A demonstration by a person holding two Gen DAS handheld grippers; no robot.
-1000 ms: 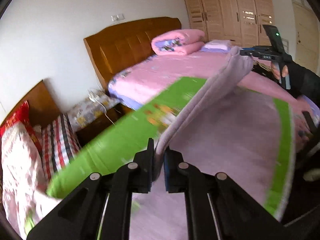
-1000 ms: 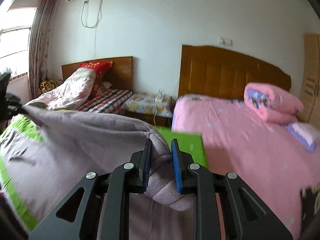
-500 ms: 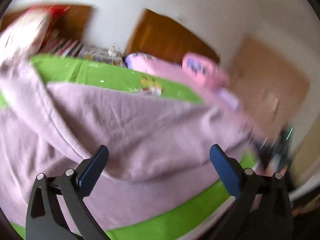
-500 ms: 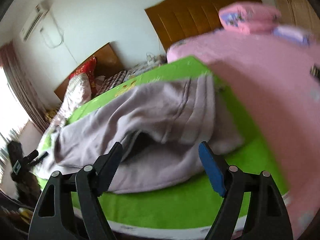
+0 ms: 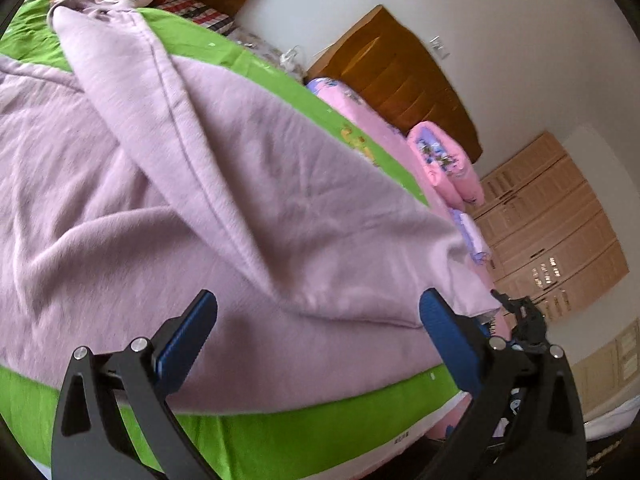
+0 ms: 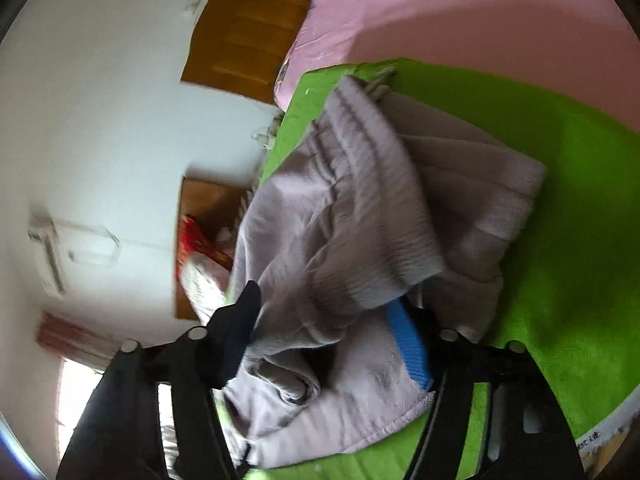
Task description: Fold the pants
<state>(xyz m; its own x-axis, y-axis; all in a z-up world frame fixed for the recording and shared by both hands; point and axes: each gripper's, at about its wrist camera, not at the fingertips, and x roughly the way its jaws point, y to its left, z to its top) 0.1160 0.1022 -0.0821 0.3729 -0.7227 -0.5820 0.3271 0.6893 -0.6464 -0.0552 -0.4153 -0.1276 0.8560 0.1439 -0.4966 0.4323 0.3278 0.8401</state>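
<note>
Pale lilac pants (image 5: 192,184) lie on a green sheet (image 5: 280,436), one leg laid diagonally over the other. My left gripper (image 5: 318,312) is open and empty just above the near edge of the cloth. In the right wrist view the ribbed waistband end of the pants (image 6: 360,216) is bunched on the green sheet (image 6: 568,216). My right gripper (image 6: 326,306) is open, its fingers (image 6: 408,336) either side of a fold of cloth, which drapes over the blue pad without being pinched.
A pink bed (image 5: 376,120) with a wooden headboard (image 5: 400,76) and a rolled pink quilt (image 5: 448,164) lies beyond the sheet. Wardrobes (image 5: 552,232) stand at the right. The other gripper (image 5: 524,316) shows at the sheet's far corner.
A second ago both grippers were shut on the pants and held them up. They have since opened and the pants have dropped onto the green sheet. Both views have swung round.
</note>
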